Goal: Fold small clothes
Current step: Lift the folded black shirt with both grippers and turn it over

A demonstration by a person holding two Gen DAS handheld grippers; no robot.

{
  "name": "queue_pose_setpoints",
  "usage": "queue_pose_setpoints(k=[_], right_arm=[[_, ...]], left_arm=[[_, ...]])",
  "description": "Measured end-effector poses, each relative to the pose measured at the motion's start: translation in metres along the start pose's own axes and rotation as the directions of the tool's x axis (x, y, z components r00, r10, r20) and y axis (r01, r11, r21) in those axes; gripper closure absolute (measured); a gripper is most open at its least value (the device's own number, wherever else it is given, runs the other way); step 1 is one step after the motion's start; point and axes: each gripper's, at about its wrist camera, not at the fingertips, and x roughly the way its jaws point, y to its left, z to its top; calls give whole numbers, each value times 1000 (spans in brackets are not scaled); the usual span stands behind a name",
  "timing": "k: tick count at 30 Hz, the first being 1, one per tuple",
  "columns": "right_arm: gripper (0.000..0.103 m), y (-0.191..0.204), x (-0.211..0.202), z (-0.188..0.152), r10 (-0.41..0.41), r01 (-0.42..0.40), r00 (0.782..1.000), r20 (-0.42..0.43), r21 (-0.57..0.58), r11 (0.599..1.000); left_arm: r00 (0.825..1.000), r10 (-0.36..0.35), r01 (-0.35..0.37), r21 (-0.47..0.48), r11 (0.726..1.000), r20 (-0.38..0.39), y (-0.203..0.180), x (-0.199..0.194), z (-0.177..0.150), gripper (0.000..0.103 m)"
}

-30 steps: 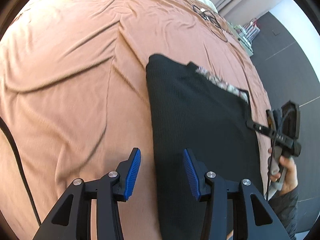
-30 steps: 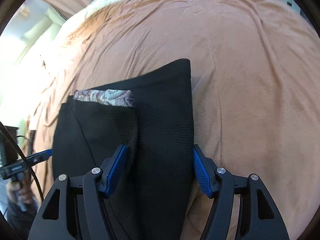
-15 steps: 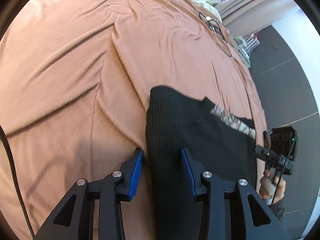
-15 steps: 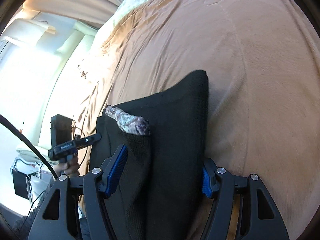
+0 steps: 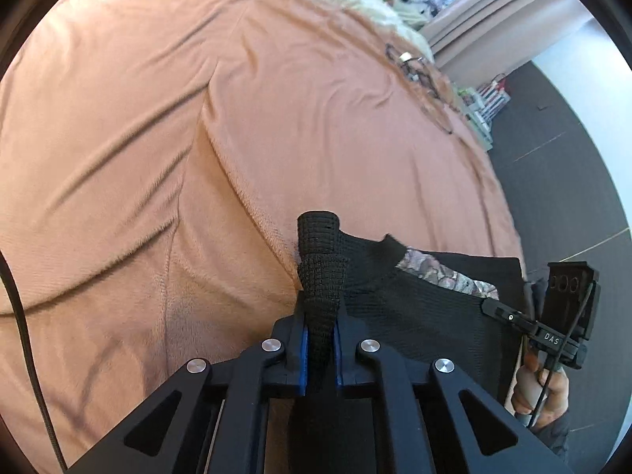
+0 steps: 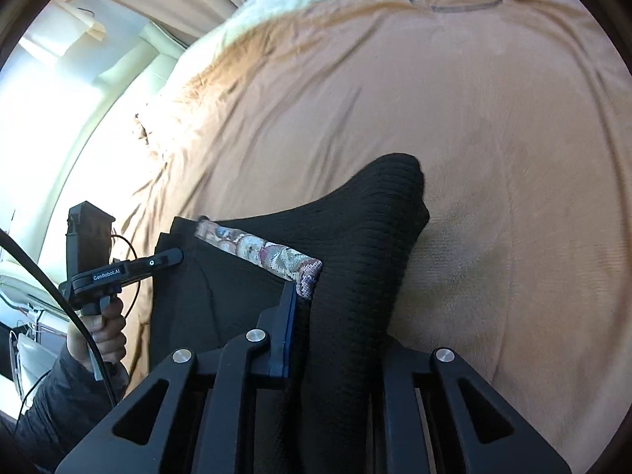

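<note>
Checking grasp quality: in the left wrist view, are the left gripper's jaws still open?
No, the left gripper is pinched shut on a bunched fold of the black knit garment.

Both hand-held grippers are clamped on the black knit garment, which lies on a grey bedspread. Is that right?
Only the colour is wrong: the bedspread is orange-brown, as the left wrist view shows. The left hand-held gripper and right hand-held gripper are both clamped on the black knit garment.

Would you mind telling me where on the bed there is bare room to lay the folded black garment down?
The brown blanket lies bare from the black garment to the tangled cable near the pale bedding. It is crowded near the edge, where the left gripper and right gripper have just closed on the garment.
</note>
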Motion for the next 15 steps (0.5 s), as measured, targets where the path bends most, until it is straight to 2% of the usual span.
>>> queue_pose_setpoints(k=[7, 10, 15], right_arm=[[92, 46, -48, -13, -15, 21, 997, 77, -73, 997], [92, 74, -68, -26, -23, 33, 993, 112, -96, 995], [92, 115, -123, -56, -25, 52, 985, 170, -152, 987]], left_arm=[[997, -34, 32, 43, 999, 64, -28, -51, -3, 94], [995, -46, 40, 61, 997, 94, -43, -76, -7, 94], [987, -67, 54, 89, 995, 145, -65, -122, -18, 94]])
